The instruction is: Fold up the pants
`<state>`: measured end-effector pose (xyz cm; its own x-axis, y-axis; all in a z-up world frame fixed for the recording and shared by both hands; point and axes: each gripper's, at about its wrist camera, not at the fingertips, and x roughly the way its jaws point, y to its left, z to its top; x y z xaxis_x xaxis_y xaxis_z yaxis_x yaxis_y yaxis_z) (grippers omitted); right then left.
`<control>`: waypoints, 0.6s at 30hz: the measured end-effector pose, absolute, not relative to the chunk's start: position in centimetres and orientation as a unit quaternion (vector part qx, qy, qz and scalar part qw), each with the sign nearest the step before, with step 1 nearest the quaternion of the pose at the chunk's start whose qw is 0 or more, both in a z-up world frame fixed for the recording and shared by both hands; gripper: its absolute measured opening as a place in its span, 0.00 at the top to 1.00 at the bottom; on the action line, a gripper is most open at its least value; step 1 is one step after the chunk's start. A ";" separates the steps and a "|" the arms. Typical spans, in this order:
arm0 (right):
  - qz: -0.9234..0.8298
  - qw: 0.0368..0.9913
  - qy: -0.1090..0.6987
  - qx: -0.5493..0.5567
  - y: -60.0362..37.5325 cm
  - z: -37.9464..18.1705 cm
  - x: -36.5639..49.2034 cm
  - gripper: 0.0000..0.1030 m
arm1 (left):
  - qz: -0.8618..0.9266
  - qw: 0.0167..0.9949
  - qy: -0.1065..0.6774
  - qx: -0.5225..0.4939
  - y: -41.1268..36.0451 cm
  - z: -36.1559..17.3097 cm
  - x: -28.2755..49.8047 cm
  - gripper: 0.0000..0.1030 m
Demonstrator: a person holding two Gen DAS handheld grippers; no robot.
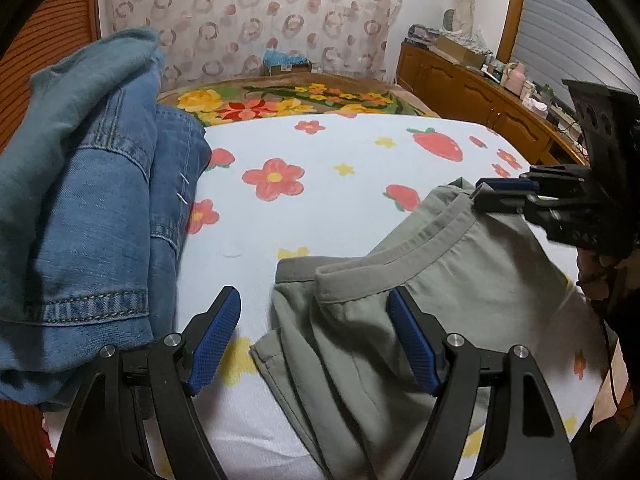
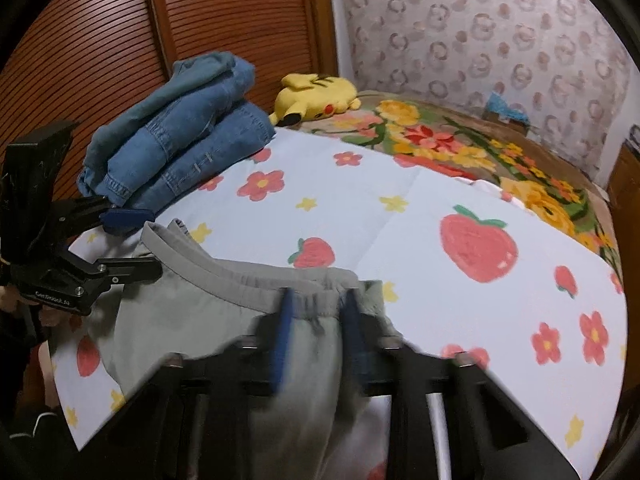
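Left wrist view is filled at the bottom by the left gripper (image 1: 314,334), whose jaws are spread wide, one blue pad over the sheet (image 1: 360,152) and the other over the pants (image 1: 420,296); nothing is held between them. The grey-green pants are seen lying on the sheet at lower right of the frame, waistband toward the middle. At the right edge, the right gripper (image 1: 486,196) is seen with its tips at the waistband's far corner. In the right wrist view its pads are narrowed around the waistband (image 2: 256,280), though motion blur hides whether the cloth is truly pinched. The left gripper (image 2: 132,240) is shown at the left edge, jaws apart beside the waistband's end. Folded jeans (image 2: 180,140) are stacked at upper left, a yellow plush (image 2: 316,94) just beyond.
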<state>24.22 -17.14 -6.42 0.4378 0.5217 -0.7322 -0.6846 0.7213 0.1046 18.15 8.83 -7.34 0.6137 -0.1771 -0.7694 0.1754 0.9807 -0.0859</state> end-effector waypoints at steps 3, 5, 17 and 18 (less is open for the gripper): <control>0.357 0.847 0.379 -0.108 -17.2 -6.3 24.8 0.96 | -0.098 0.896 0.432 -0.006 9.1 -7.4 18.2 0.25; 0.334 0.856 0.380 -0.105 -17.6 -6.3 25.4 0.96 | -0.099 0.896 0.434 -0.008 9.2 -7.4 18.3 0.25; 0.316 0.850 0.417 -0.070 -18.3 -6.9 25.7 0.67 | -0.092 0.888 0.450 -0.037 10.1 -8.2 17.9 0.25; 0.317 0.848 0.419 -0.067 -18.5 -6.8 25.4 0.65 | -0.092 0.886 0.452 -0.042 10.2 -8.3 17.8 0.25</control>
<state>25.44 -18.49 -6.85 0.4475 0.4808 -0.7541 -0.5940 0.7901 0.1513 17.83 10.17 -8.34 0.5747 -0.2004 -0.7935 0.1246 0.9797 -0.1572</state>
